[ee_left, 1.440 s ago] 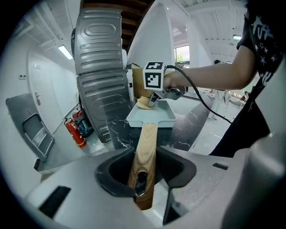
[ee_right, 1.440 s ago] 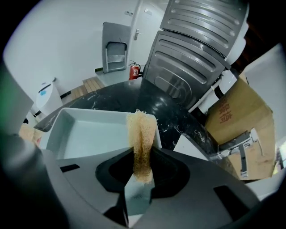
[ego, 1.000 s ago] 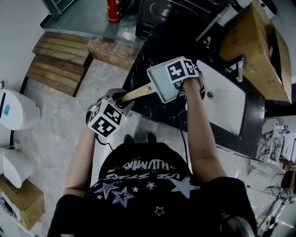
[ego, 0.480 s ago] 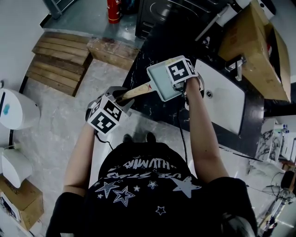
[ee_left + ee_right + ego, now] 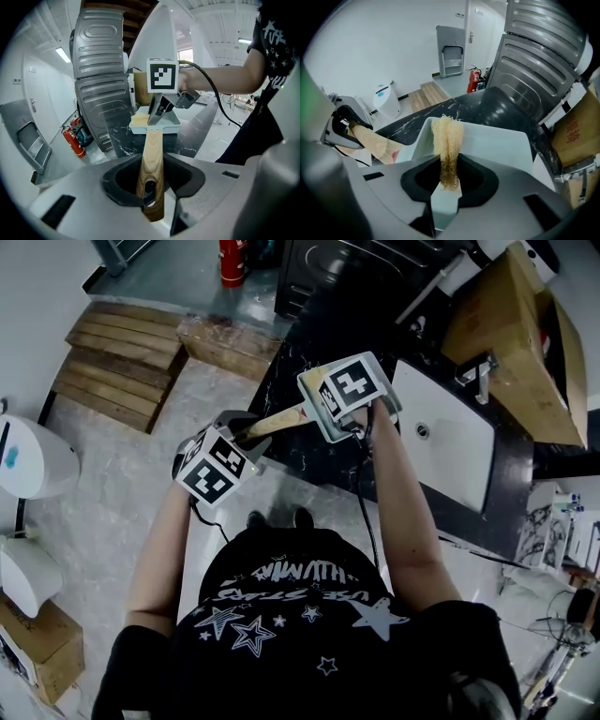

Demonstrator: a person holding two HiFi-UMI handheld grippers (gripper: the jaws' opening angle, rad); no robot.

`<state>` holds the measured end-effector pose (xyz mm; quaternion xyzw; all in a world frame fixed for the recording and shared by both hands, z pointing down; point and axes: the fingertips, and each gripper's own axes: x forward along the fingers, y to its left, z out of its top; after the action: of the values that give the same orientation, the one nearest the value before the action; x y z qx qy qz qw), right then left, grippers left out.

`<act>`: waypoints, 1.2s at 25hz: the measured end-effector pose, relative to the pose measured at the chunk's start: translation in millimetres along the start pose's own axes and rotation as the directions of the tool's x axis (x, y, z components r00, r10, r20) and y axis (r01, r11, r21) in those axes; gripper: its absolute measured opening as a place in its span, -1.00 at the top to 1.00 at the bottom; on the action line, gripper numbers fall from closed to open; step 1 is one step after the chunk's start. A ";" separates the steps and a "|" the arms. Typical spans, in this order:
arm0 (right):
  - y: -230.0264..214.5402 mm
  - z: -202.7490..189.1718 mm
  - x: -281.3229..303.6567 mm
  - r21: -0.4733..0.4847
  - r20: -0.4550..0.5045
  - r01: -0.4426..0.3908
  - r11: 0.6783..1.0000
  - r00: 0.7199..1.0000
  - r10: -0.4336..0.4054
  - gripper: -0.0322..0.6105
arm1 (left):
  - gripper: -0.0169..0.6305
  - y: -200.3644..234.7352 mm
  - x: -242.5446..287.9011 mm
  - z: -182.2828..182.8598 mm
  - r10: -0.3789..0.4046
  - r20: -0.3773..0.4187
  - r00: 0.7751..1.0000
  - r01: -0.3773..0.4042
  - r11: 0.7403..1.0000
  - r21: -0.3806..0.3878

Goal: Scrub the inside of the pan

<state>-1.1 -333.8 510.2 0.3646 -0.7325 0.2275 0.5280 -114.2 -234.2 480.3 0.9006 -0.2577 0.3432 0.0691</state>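
Observation:
A pale square pan (image 5: 312, 399) with a wooden handle (image 5: 277, 427) hangs over the black counter's edge. My left gripper (image 5: 246, 439) is shut on the handle's end (image 5: 152, 159), which sits between its jaws. The pan (image 5: 171, 123) lies straight ahead in the left gripper view. My right gripper (image 5: 325, 390) reaches down into the pan and is shut on a yellow mesh scrubber (image 5: 447, 140). The scrubber's free end rests against the pan's inner wall (image 5: 497, 140). The marker cube hides most of the pan's inside in the head view.
The black marble counter (image 5: 309, 324) carries a white sink (image 5: 450, 442) with a faucet (image 5: 480, 371) to the right. A cardboard box (image 5: 520, 324) stands beyond it. A steel appliance (image 5: 101, 93) rises behind the pan. A wooden pallet (image 5: 117, 367) and a fire extinguisher (image 5: 230, 261) are on the floor at left.
My right gripper has slid leftward inside the pan with the scrubber. The left gripper and the handle have stayed almost still.

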 end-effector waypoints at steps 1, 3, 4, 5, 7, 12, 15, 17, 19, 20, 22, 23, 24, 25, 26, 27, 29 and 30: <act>6.3 0.5 0.8 0.011 0.002 -0.032 0.999 0.999 0.032 0.64 | 0.52 -0.2 -0.2 -0.3 0.000 -0.003 1.000 0.000 1.000 0.001; 16.3 1.0 2.5 0.052 0.009 -0.092 0.994 0.996 0.092 0.63 | 0.52 -0.5 0.1 -2.0 0.001 -0.010 1.000 -0.001 1.000 -0.002; 18.5 1.1 3.2 0.074 0.015 -0.110 0.991 0.994 0.109 0.62 | 0.52 -0.5 0.2 -2.7 0.001 -0.013 1.000 -0.002 1.000 -0.003; 19.3 1.0 3.5 0.092 0.021 -0.120 0.988 0.993 0.119 0.62 | 0.52 -0.3 0.3 -2.6 0.003 -0.012 1.000 -0.003 1.000 -0.004; 19.1 1.0 3.3 0.110 0.035 -0.128 0.986 0.992 0.125 0.62 | 0.52 -0.4 0.7 -1.0 0.002 -0.004 1.000 -0.002 1.000 -0.006; 11.1 -0.1 -5.0 0.123 0.087 -0.120 0.985 0.990 0.110 0.63 | 0.52 0.5 -0.8 -2.3 0.010 -0.013 1.000 -0.011 1.000 -0.011; -12.6 -8.7 -16.1 0.135 0.088 -0.060 0.989 0.995 0.048 0.63 | 0.52 -0.1 0.6 -2.1 0.008 -0.011 1.000 -0.008 1.000 -0.008; -31.2 -16.2 -23.2 0.141 0.075 -0.018 0.990 0.997 0.007 0.63 | 0.52 1.2 -1.9 -0.9 0.019 -0.020 1.000 -0.019 1.000 -0.012; -51.0 -25.1 -28.1 0.154 0.051 0.030 0.988 0.998 -0.039 0.63 | 0.52 2.1 -3.6 -0.3 0.028 -0.026 0.999 -0.028 0.999 -0.015; -60.6 -30.0 -29.3 0.160 0.035 0.054 0.986 0.998 -0.061 0.63 | 0.52 2.2 -3.7 -0.2 0.029 -0.027 0.999 -0.030 0.999 -0.016; -77.1 -38.6 -29.4 0.178 0.007 0.090 0.980 0.996 -0.092 0.63 | 0.52 2.3 -3.2 -0.3 0.030 -0.029 0.999 -0.030 0.999 -0.017; -83.7 -42.0 -28.8 0.189 -0.003 0.102 0.977 0.995 -0.103 0.63 | 0.52 2.4 -2.8 -0.4 0.029 -0.030 0.999 -0.030 0.999 -0.017; -89.1 -45.2 -27.9 0.199 -0.014 0.114 0.973 0.993 -0.114 0.63 | 0.52 2.4 -2.4 -0.6 0.029 -0.032 0.999 -0.030 0.999 -0.017; -93.2 -48.5 -26.8 0.203 -0.028 0.128 0.971 0.992 -0.125 0.63 | 0.52 2.4 -2.1 -0.9 0.029 -0.033 0.999 -0.030 0.999 -0.018; -96.3 -51.7 -25.6 0.200 -0.044 0.145 0.969 0.989 -0.139 0.63 | 0.52 2.3 -2.0 -1.0 0.030 -0.034 0.999 -0.030 0.999 -0.019; -98.5 -54.4 -24.1 0.193 -0.060 0.163 0.968 0.986 -0.154 0.63 | 0.51 2.2 -2.2 -1.0 0.031 -0.034 0.999 -0.031 0.999 -0.020; -101.6 -57.6 -21.2 0.179 -0.084 0.199 0.964 0.979 -0.186 0.63 | 0.52 1.9 -2.8 -0.7 0.031 -0.033 0.999 -0.032 0.999 -0.021; -103.3 -57.9 -20.4 0.174 -0.091 0.220 0.960 0.974 -0.206 0.63 | 0.51 1.7 -2.6 -0.6 0.029 -0.031 0.999 -0.030 0.999 -0.021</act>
<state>117.6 -351.4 505.4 0.4797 -0.6455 0.2485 0.5398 -117.0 -234.4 479.0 0.8906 -0.2735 0.3551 0.0774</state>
